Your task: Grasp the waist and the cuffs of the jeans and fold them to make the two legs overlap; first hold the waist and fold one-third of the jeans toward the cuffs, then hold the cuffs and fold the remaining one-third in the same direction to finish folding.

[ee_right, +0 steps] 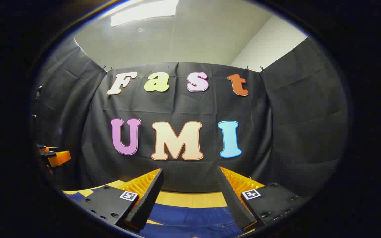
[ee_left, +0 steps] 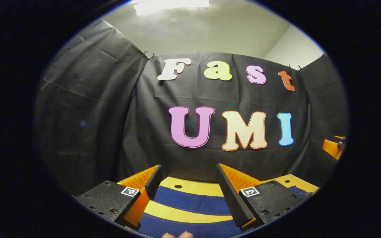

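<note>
Both grippers' fingers (ee_left: 157,180) (ee_right: 150,195) spread apart, unladen, above jeans (ee_left: 190,205) lying crosswise on table (ee_left: 193,186).

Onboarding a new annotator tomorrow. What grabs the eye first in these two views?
The black cloth wall takes most of both views, under a pale ceiling with a bright light panel. Low down, the left gripper and the right gripper each stand open above blue jeans lying on a yellow table. In the right gripper view the jeans lie just beneath the fingers.
</note>
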